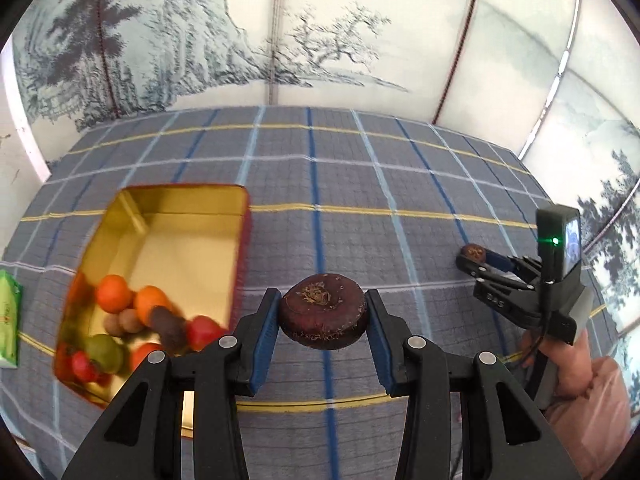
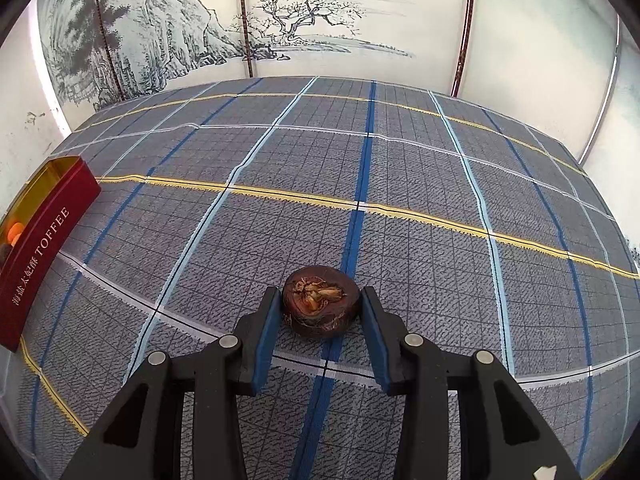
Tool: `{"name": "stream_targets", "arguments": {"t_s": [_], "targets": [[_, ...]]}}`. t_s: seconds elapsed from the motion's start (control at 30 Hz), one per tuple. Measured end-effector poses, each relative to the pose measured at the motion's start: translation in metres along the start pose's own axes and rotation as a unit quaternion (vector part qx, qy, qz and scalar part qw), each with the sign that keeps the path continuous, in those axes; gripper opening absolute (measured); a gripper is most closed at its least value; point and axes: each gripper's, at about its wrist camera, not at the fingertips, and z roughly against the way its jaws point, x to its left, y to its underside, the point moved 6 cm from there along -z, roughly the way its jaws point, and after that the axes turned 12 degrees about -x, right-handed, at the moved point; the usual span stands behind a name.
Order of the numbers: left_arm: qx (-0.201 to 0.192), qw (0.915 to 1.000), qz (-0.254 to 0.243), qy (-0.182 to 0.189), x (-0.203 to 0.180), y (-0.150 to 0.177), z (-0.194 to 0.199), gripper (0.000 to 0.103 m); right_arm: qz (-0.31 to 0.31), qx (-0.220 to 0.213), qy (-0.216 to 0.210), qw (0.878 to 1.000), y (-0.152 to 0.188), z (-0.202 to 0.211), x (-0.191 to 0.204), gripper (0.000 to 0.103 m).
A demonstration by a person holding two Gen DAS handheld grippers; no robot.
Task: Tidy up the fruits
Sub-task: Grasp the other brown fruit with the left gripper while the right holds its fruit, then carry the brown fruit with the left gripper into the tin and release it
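Our left tongs [image 1: 323,316] squeeze a dark round fruit [image 1: 322,317] from both sides, lifted above the checked cloth [image 1: 360,184] on the surface. Our right tongs [image 2: 322,312] sit around a second brown fruit [image 2: 321,307]; the pads look like they touch it, and it may still rest on the cloth. The red tin [image 1: 168,240] with oranges [image 1: 114,293] and other fruits waits near the left edge. We think a round fruit could slip out and roll away if we tilt or loosen too soon, or bump the tin's rim.
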Motion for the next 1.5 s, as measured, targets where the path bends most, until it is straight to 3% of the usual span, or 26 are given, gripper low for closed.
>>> {"name": "stream_targets", "arguments": {"t_s": [0.4,0.73,1.13,1.5], "targets": [[0.008,0.9957,0.042,-0.082,0.090,0.010,0.014,0.043,0.000,0.000,0.000,1.000,0.000,0.000,0.000,0.038],[0.025,0.9902,0.067,-0.120,0.135,0.022,0.017,0.043,0.000,0.000,0.000,1.000,0.000,0.000,0.001,0.038],[0.065,0.9864,0.069,-0.134,0.154,0.048,0.002,0.043,0.000,0.000,0.000,1.000,0.000,0.000,0.001,0.038],[0.073,0.9862,0.061,-0.135,0.155,0.056,-0.004,0.043,0.000,0.000,0.000,1.000,0.000,0.000,0.001,0.038]]}}
